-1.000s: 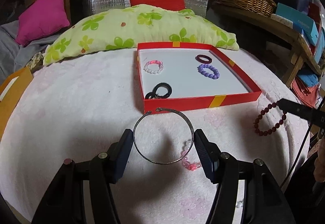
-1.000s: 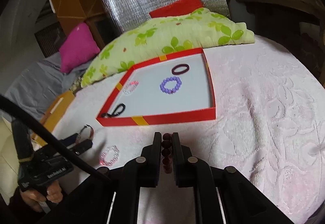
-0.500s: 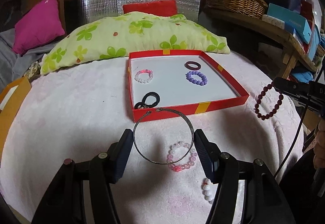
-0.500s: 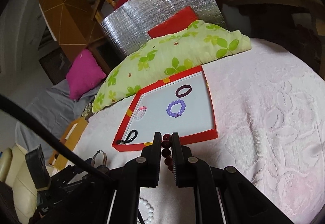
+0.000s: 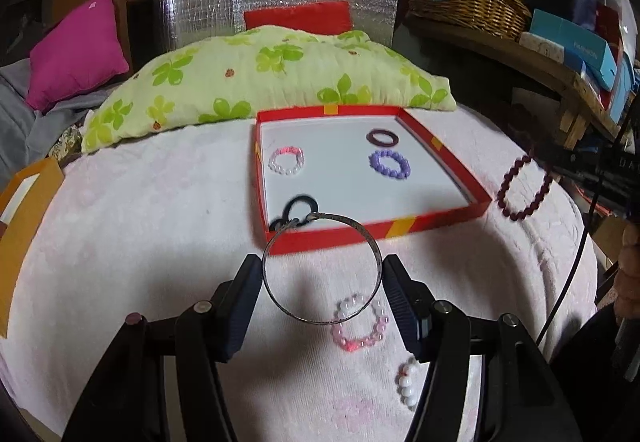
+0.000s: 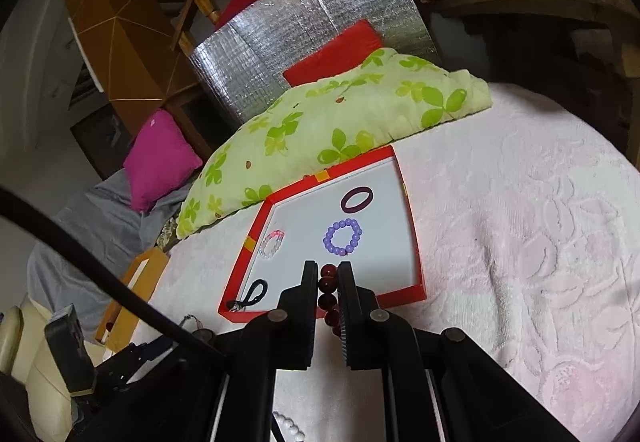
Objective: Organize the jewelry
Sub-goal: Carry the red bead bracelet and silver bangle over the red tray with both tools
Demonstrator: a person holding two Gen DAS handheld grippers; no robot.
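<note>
A pink bedspread (image 5: 140, 242) carries a red tray (image 5: 400, 228) before a green pillow (image 5: 260, 81); the left tool (image 5: 322, 282) grips a metal bangle (image 5: 288, 312) at the tray's near wall — the right tool (image 6: 326, 278), nearly closed, pinches a maroon bracelet (image 6: 328, 288) over the tray.

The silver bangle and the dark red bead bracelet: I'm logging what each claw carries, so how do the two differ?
The silver bangle is one thin, smooth metal hoop; the dark red bead bracelet is a string of round beads. The bangle is spanned across its width by the left claw, which stands wide; the bead bracelet is pinched at one spot by the nearly closed right claw and hangs. Both are held above the blanket, outside the red tray.
</note>
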